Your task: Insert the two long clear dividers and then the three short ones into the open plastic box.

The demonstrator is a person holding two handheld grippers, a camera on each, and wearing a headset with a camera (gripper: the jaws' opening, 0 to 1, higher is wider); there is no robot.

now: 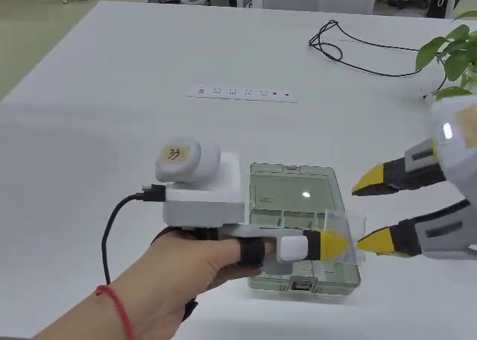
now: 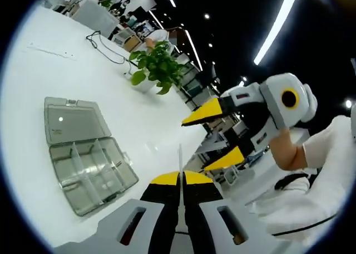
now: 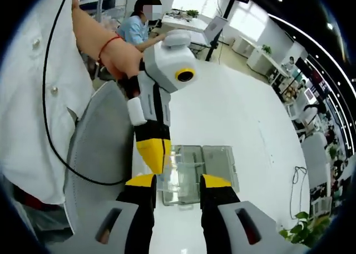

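Left tool [image 1: 333, 244] pinching clear divider [image 2: 179, 159], right tool [image 1: 358, 215] agape, plastic box [image 1: 294, 187] on white table [image 1: 112, 94], office beyond

My white counter [image 1: 89, 131], open clear box [image 1: 294, 192] lying close in front of me, power strip [image 1: 242, 93] farther back, black cable [image 1: 328, 45] coiled far right, potted plant [image 1: 451, 53] at the right edge

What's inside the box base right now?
Clear dividers already stand in the base of the box, splitting it into compartments; their count is unclear. In the head view the left gripper and its held divider cover part of the base.
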